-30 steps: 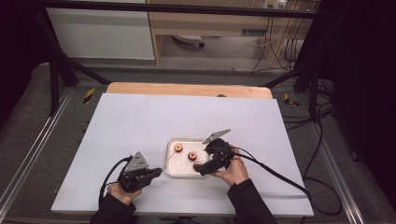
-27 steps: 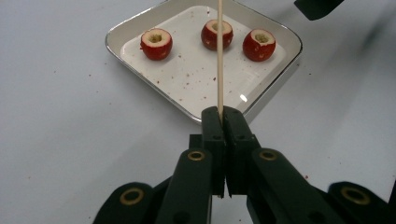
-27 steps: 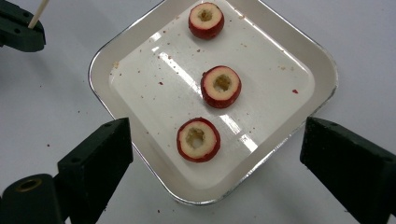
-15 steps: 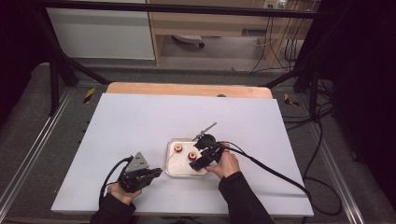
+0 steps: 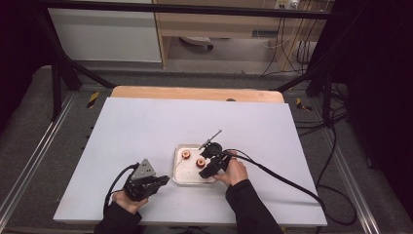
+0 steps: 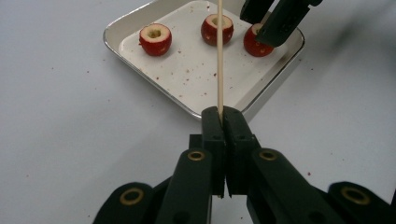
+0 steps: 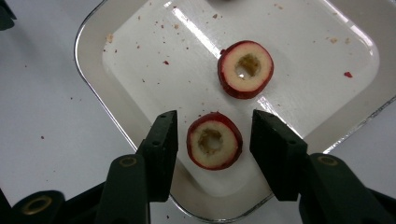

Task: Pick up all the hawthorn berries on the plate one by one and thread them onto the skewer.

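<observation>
at lower centre of the high view, the right gripper (image 5: 208,165) hovers over a metal tray (image 5: 181,176), its jaws just closing, half-narrowed around a cored red fruit (image 7: 214,140) without touching it. a second fruit (image 7: 245,69) lies above it in the right gripper view. at lower left, the left gripper (image 5: 155,183) stays clamped on a thin wooden skewer (image 6: 220,56).

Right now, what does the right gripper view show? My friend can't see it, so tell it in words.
The right gripper has its two black jaws on either side of a cored red fruit, closing in but not yet touching it. The fruit sits in a shallow metal tray speckled with crumbs, with a second cored red fruit farther in.
</observation>
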Motion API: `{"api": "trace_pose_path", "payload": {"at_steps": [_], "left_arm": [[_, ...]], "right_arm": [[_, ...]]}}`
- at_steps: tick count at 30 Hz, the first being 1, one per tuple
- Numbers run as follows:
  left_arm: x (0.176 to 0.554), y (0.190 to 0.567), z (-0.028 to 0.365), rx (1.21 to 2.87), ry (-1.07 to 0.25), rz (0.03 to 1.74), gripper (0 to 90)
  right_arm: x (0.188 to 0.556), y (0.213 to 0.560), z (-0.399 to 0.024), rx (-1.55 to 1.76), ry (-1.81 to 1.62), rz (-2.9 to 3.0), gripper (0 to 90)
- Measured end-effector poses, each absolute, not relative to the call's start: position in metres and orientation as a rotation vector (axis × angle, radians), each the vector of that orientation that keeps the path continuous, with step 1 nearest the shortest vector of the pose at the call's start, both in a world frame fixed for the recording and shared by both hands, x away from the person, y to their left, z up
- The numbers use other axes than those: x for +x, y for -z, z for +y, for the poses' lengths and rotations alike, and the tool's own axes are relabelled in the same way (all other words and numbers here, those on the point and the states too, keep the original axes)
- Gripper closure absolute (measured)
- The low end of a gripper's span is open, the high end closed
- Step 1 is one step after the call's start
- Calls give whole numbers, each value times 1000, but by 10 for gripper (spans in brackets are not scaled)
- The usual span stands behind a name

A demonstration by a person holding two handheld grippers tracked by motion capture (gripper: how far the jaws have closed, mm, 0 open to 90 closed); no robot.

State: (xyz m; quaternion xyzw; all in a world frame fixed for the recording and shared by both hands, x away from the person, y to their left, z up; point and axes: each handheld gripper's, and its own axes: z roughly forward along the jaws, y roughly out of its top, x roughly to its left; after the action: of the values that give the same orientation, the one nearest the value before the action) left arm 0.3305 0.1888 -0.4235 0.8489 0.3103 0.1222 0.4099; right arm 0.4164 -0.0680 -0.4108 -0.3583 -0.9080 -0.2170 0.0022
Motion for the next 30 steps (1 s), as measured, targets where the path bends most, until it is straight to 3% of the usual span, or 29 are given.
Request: {"api": "trace_pose_path", "payload": {"at_steps": [18, 30], "left_arm": [[330, 424, 187, 2146, -309, 776, 884], [327, 422, 187, 2113, -322, 784, 884]], "right_arm": [[419, 414, -68, -1134, 629, -2834, 604], [410, 380, -87, -1201, 957, -2770, 607]]}}
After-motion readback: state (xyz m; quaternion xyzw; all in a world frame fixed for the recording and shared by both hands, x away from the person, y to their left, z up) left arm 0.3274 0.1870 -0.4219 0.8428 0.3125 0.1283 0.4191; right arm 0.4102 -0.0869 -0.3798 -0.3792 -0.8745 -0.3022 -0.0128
